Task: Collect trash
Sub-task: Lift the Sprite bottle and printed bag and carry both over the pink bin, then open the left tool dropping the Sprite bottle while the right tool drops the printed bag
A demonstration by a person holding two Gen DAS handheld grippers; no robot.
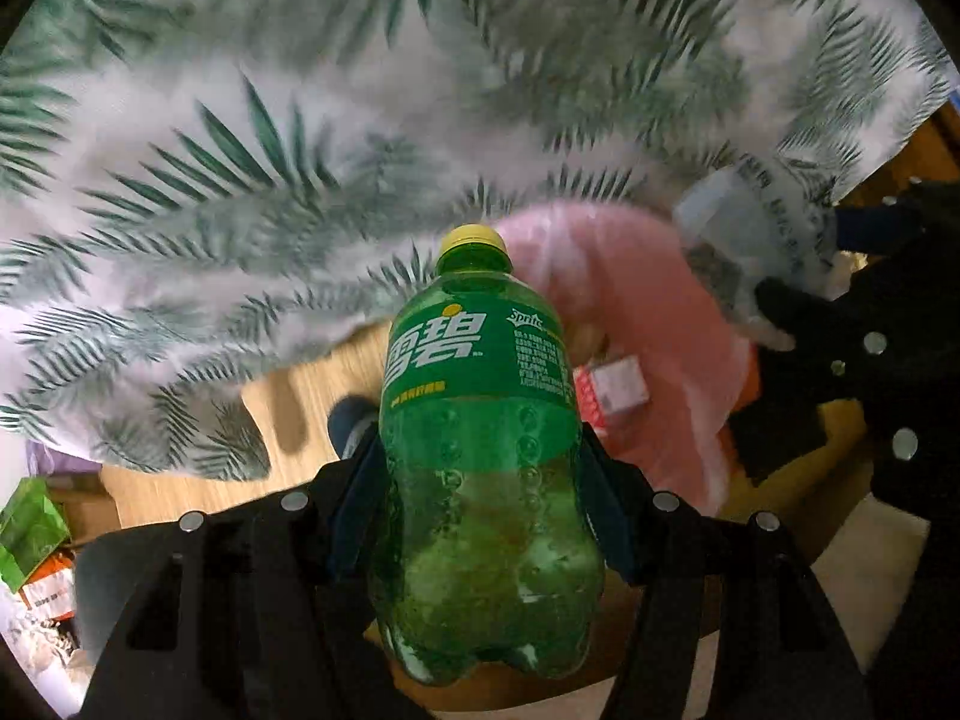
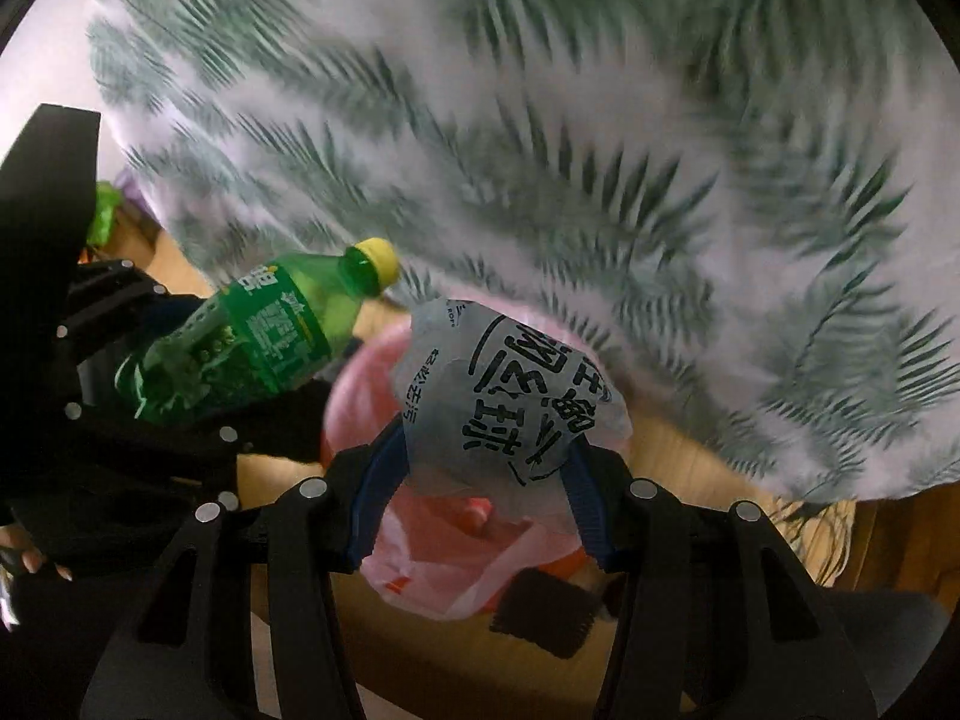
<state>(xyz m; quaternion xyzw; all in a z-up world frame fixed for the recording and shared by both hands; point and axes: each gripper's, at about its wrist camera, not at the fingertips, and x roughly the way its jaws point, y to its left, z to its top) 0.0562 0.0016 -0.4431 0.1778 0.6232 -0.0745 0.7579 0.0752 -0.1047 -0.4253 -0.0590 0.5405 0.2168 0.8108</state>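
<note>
My left gripper (image 1: 480, 480) is shut on a green Sprite bottle (image 1: 480, 420) with a yellow cap, held by its lower body with the cap pointing forward. The bottle also shows in the right wrist view (image 2: 264, 330), at left. My right gripper (image 2: 486, 450) is shut on a crumpled white plastic bag with black print (image 2: 510, 396); this bag shows in the left wrist view (image 1: 756, 234) at right. Both are held just over a pink trash bag (image 1: 630, 300), which also shows in the right wrist view (image 2: 444, 546), open below, with a red and white wrapper (image 1: 612, 390) inside.
A white cloth with green palm leaves (image 1: 300, 180) hangs over the far side, above a wooden floor (image 1: 210, 486). Green and orange wrappers (image 1: 30, 534) lie at the lower left. A black flat object (image 2: 552, 618) lies beside the pink bag.
</note>
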